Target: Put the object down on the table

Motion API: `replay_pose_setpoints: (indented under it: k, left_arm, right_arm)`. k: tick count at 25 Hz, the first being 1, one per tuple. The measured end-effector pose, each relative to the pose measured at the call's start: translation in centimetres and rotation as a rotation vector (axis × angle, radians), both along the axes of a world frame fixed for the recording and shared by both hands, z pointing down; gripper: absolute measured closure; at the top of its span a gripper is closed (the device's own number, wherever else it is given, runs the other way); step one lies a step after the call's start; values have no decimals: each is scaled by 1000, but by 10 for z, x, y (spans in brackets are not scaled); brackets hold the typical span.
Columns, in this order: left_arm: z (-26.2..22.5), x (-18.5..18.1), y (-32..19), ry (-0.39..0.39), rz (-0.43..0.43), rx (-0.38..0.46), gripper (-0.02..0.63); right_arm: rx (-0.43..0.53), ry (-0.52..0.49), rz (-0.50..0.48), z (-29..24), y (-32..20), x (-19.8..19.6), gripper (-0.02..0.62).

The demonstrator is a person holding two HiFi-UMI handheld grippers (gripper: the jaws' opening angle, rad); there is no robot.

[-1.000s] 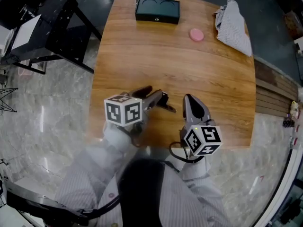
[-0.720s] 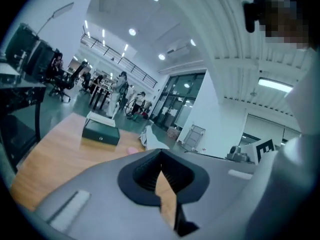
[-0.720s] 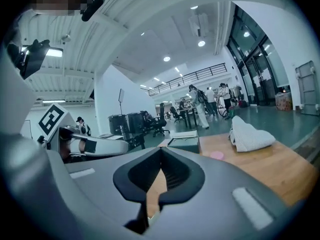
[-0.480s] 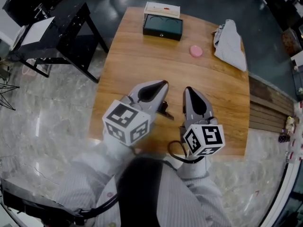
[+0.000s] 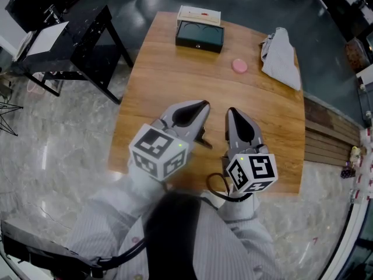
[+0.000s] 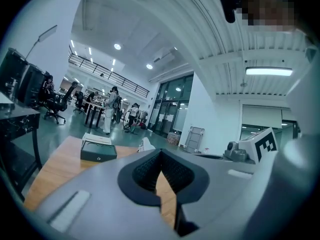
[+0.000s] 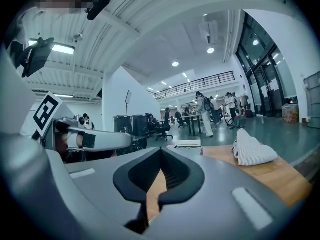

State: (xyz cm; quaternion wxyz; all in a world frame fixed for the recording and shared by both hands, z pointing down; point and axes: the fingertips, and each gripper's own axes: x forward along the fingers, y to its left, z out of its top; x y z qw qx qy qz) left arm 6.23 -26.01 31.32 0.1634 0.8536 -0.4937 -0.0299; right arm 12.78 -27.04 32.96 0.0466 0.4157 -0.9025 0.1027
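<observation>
Both grippers hover side by side over the near part of the wooden table [image 5: 175, 80], pointing away from me. My left gripper [image 5: 202, 105] is shut, with its pads meeting at the tip [image 6: 161, 152] and nothing between them. My right gripper [image 5: 231, 111] is shut too and also empty [image 7: 161, 151]. At the table's far edge lies a dark green box [image 5: 200, 37] with a white box [image 5: 199, 14] behind it. A pink round disc [image 5: 239, 66] and a crumpled striped cloth [image 5: 281, 51] rest at the far right. The left gripper view shows the dark box [image 6: 98, 151], and the right gripper view shows the cloth [image 7: 252, 151].
A black stand [image 5: 76, 39] holding a white sheet is on the marble floor left of the table. Wooden slats [image 5: 326, 133] run along the table's right side. Both gripper views look into a large hall with desks, chairs and standing people.
Both grippers have risen toward the head camera. The left gripper's jaws, spread apart a second ago, have closed with nothing between them, and it has rolled.
</observation>
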Motion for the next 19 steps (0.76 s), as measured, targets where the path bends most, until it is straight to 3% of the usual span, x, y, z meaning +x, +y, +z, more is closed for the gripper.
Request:
replay_pose_setpoints:
  k: [19]
  left_arm:
    - [10, -7, 1, 17, -20, -38, 604]
  right_arm:
    - [20, 12, -18, -5, 3, -6, 584]
